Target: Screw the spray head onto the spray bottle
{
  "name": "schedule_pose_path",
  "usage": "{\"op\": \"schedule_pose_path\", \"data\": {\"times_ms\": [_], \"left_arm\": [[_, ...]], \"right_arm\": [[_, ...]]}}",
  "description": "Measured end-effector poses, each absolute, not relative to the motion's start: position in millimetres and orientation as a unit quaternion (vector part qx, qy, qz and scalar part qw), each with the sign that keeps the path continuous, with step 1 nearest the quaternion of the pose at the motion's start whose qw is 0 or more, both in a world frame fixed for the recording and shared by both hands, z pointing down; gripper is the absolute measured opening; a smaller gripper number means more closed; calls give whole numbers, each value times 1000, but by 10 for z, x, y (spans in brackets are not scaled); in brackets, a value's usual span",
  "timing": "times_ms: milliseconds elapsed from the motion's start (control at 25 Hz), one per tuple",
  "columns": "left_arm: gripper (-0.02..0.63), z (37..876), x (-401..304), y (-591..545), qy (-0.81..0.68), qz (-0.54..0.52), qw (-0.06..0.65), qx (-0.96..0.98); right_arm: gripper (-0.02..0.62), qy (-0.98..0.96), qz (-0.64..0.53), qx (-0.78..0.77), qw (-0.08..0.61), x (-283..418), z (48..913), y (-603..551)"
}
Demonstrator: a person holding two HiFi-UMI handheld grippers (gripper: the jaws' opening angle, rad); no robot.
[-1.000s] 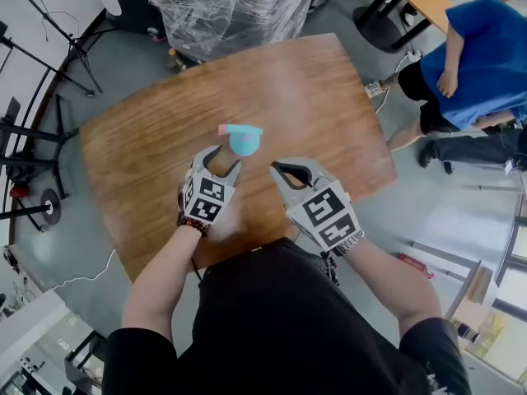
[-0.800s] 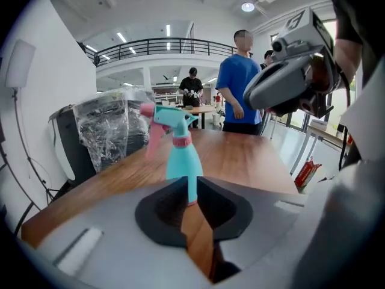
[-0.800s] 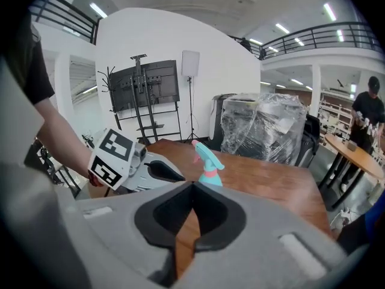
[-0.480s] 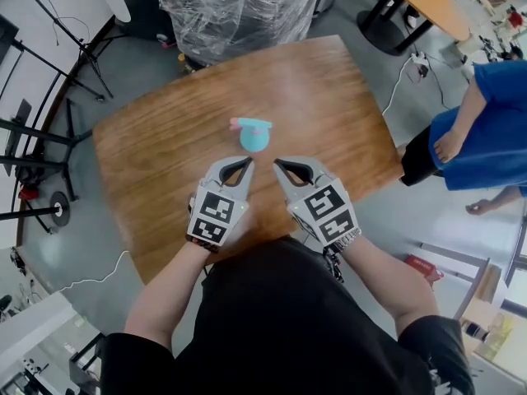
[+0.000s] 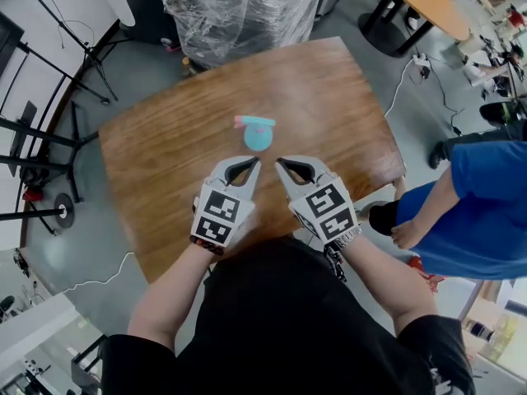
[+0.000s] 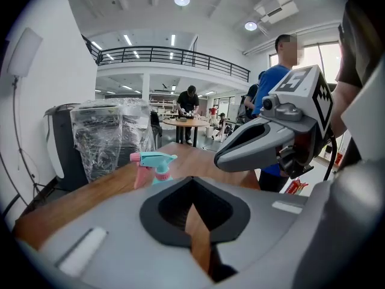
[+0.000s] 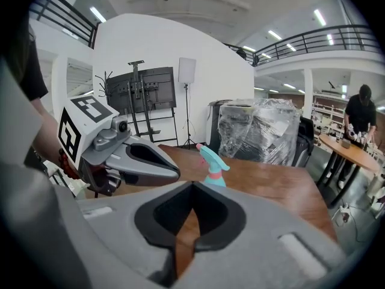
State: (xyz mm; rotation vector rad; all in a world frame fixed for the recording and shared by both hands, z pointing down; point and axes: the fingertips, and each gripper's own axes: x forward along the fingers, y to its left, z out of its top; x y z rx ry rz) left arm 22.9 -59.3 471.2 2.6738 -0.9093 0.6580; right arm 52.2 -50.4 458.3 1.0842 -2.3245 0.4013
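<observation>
Head view: one bottle (image 5: 258, 133), two hand-held grippers (image 5: 254, 163) (image 5: 279, 164)

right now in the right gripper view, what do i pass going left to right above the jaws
left gripper → spray bottle → plastic-wrapped bundle → person at the far table

A teal spray bottle (image 5: 258, 136) stands mid-frame on the table (image 5: 156, 155). Just below it, the left gripper (image 5: 252, 163) and right gripper (image 5: 282, 164) point toward it, jaws closed and empty.
</observation>
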Motion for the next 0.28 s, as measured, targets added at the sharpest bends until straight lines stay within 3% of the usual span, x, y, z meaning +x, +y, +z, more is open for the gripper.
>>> {"op": "schedule_pose_path", "data": {"times_ms": [280], "left_arm": [[15, 4677, 257, -599, -316, 228, 119, 913]], "right_arm": [[-8, -863, 149, 402, 267, 531, 4556, -507]]}}
